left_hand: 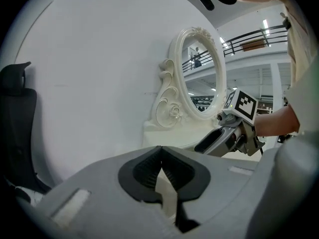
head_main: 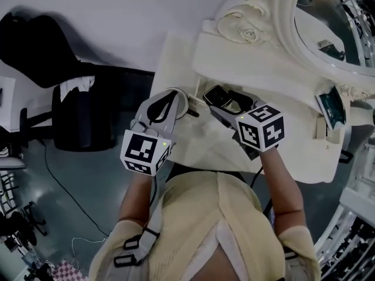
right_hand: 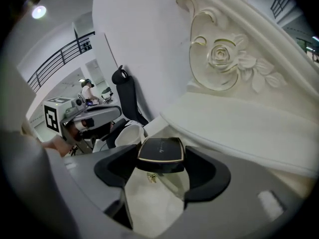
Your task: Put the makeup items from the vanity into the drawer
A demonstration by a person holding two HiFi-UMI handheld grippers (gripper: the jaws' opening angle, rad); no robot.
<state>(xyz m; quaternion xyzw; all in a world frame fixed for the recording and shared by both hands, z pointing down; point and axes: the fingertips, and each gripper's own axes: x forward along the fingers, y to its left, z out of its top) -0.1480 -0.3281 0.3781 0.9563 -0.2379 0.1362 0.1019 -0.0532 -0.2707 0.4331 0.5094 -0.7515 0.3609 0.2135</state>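
My right gripper (head_main: 215, 96) (right_hand: 162, 164) is shut on a flat black compact (head_main: 218, 95) (right_hand: 160, 152) with a gold rim, held just above the cream vanity top (head_main: 293, 139). It also shows in the left gripper view as the right gripper (left_hand: 209, 142) below the mirror. My left gripper (head_main: 169, 96) (left_hand: 160, 167) hangs at the vanity's left edge, jaws shut with nothing between them. The right gripper view shows the left gripper (right_hand: 92, 116) to the left. No drawer can be made out in any view.
An oval mirror (head_main: 328, 22) (left_hand: 199, 78) in a carved cream frame with a rose (right_hand: 224, 56) backs the vanity. A green box (head_main: 330, 109) lies at its right end. A black chair (head_main: 41, 45) stands left. A white rounded thing (right_hand: 127, 133) sits by the left gripper.
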